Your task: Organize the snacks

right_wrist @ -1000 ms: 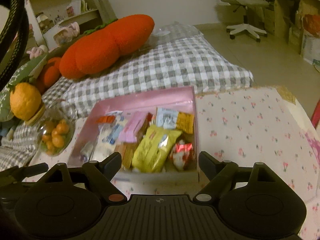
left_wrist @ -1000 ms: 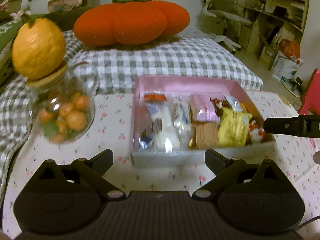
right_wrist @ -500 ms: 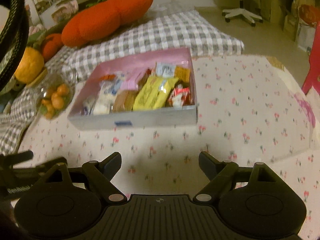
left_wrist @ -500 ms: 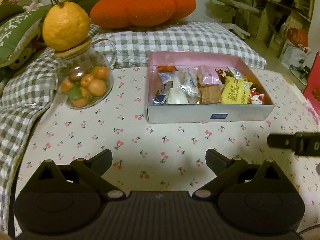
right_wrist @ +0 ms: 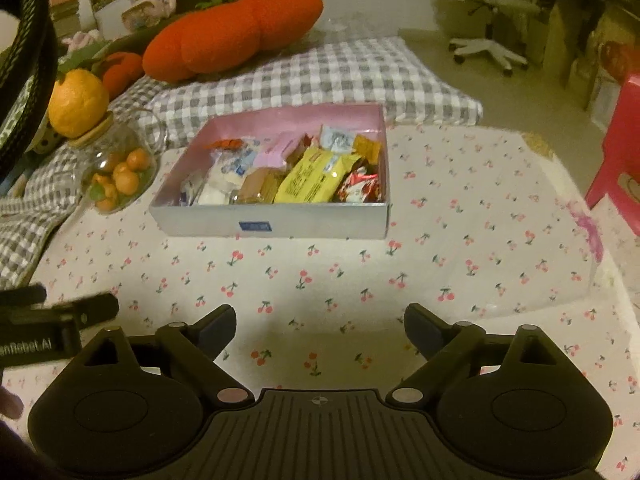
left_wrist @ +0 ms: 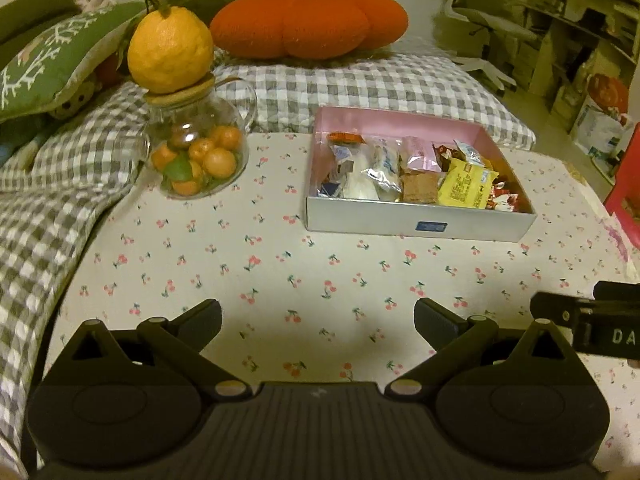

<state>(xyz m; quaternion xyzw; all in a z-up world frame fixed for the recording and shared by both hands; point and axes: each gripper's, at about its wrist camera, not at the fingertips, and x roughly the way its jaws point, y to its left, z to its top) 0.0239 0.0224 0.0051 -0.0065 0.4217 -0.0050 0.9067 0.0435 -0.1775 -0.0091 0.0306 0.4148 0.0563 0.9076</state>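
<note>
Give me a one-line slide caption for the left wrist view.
Open left gripper hovers over cherry-print tablecloth, facing a pink-lined snack box and glass jar.

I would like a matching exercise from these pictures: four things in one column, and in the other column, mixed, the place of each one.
Things:
1. large yellow citrus
2. yellow packet
3. small orange fruits
4. orange pumpkin cushion

Places:
a. on the checked bedding
b. inside the glass jar
c. on the jar's wooden lid
d. in the pink-lined box

Pairs: 1-c, 2-d, 3-b, 4-a
</note>
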